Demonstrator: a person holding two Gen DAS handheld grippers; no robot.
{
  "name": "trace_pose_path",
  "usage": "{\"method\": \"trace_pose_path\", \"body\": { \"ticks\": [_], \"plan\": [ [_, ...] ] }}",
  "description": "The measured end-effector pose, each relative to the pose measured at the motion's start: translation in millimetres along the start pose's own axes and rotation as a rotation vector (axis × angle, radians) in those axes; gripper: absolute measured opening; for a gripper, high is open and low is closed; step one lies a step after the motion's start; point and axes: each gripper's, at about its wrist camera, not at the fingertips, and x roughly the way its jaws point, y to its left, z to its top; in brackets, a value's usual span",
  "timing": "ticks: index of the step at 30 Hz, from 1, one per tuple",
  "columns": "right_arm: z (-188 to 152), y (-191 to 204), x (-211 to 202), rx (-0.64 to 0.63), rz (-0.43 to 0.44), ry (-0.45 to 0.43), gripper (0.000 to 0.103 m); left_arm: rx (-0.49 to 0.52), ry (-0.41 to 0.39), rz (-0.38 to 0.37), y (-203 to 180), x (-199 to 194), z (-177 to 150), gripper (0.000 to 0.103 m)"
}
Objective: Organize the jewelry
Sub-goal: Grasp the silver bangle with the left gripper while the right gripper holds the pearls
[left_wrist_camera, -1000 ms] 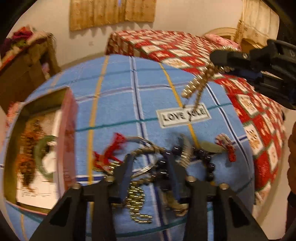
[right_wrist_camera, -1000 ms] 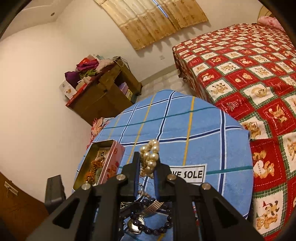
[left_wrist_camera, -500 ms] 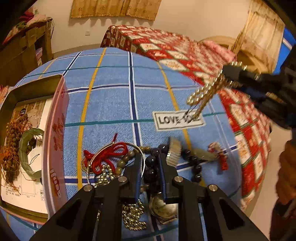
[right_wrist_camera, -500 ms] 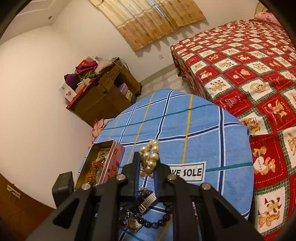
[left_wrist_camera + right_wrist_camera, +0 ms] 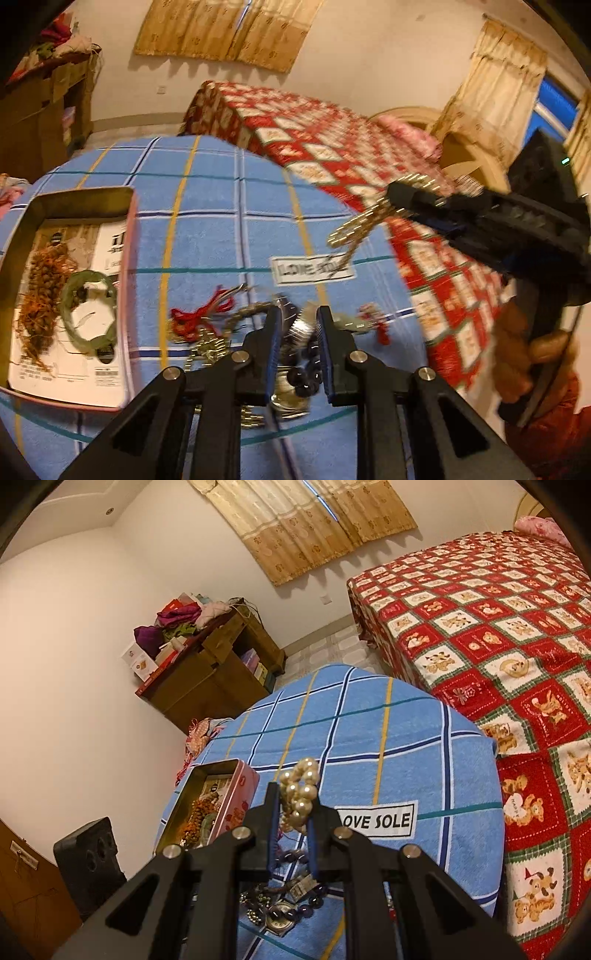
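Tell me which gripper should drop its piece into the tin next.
Left, probably. The left gripper, with dark beads between its fingers, is nearer the open tin. The right gripper holds the pearl strand farther off, toward the bed.

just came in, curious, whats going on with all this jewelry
A person is sorting jewelry from a pile on a blue towel into an open tin. The right gripper is shut on a pearl bracelet, held above the towel. The left gripper is at the pile, with dark beads between its fingers.
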Motion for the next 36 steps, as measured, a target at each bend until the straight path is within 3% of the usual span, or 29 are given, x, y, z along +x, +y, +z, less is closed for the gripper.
{"method": "trace_pose_path", "body": {
  "ticks": [3, 6, 14, 18, 23, 27, 31, 36],
  "plan": [
    [-0.6, 3.5, -3.1, -0.007, -0.002, -0.002, 0.016, 0.011, -0.035, -0.008, -4.0, -10.2, 3.5, 0.021],
    [-1.3, 6.3, -6.6, -0.012, 0.001, -0.009, 0.016, 0.036, -0.031, 0.085, -4.3, -12.6, 5.3, 0.021],
    [-4.1, 8.2, -5.9, -0.016, 0.012, -0.004, 0.015, 0.144, 0.108, 0.242, -7.2, 22.3, -13.2, 0.021],
    [-5.4, 3.8, -4.5, -0.006, 0.009, 0.002, 0.015, 0.152, 0.180, 0.266, 0.5, 43.3, -19.9, 0.021],
    [-4.5, -1.1, -2.2, 0.008, 0.005, 0.007, 0.015, 0.157, 0.184, 0.244, 3.6, 47.7, -18.9, 0.021],
    [-5.5, 0.0, -1.2, 0.010, 0.007, 0.008, 0.015, 0.114, 0.190, 0.184, 10.9, 50.2, -17.6, 0.021],
    [-6.5, 3.4, -1.4, 0.005, 0.007, 0.010, 0.015, 0.065, 0.167, 0.149, 16.0, 43.5, -17.4, 0.003],
    [-6.8, 9.4, -2.7, -0.004, 0.007, 0.006, 0.015, 0.043, 0.098, 0.098, 12.0, 20.5, -14.5, 0.002]
  ]
}}
